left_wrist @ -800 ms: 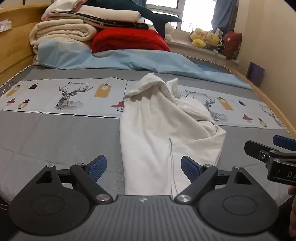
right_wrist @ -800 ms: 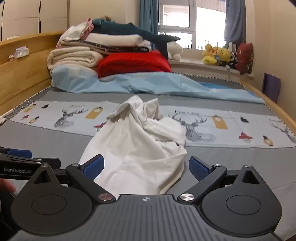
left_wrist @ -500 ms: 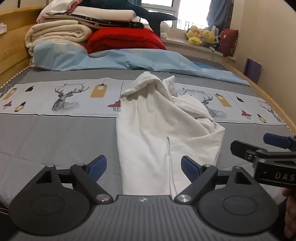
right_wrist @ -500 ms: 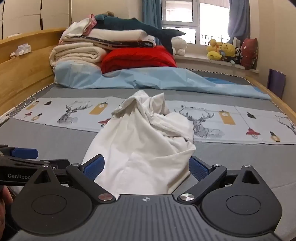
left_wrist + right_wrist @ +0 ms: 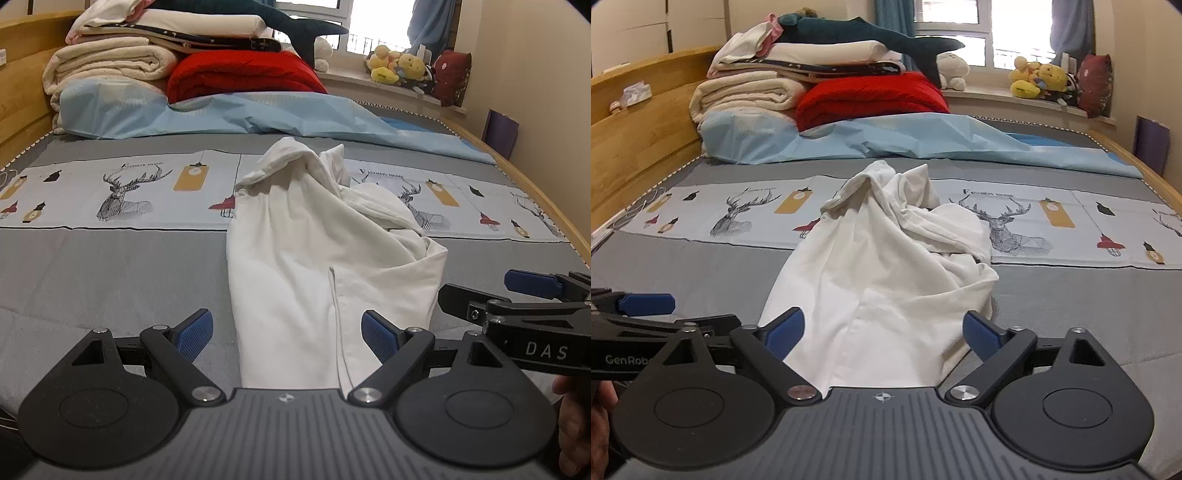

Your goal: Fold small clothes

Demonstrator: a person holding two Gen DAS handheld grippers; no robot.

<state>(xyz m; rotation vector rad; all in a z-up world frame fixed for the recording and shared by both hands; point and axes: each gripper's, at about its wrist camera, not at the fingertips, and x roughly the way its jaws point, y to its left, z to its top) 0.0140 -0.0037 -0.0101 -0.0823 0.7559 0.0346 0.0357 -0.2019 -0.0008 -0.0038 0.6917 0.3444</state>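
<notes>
A crumpled white shirt (image 5: 314, 251) lies on the grey bed cover, its collar end bunched up at the far side and its near hem running under my view. My left gripper (image 5: 286, 336) hovers open over the near hem, with cloth between the blue pads (image 5: 194, 334) but untouched. In the right wrist view the same shirt (image 5: 886, 273) spreads out ahead, and my right gripper (image 5: 884, 330) stands open above its near edge. Each gripper shows at the other's side: the right gripper (image 5: 524, 295) and the left gripper (image 5: 646, 310).
A printed deer panel (image 5: 122, 192) crosses the bed. Behind it lie a light blue sheet (image 5: 258, 114), a red quilt (image 5: 240, 74) and stacked cream blankets (image 5: 110, 62). Wooden bed rails (image 5: 635, 147) run along both sides. Plush toys (image 5: 1038, 77) sit on the window sill.
Both grippers have edged forward and lower toward the shirt, which looks larger and nearer now. The jaws stayed wide and the shirt has not moved.
</notes>
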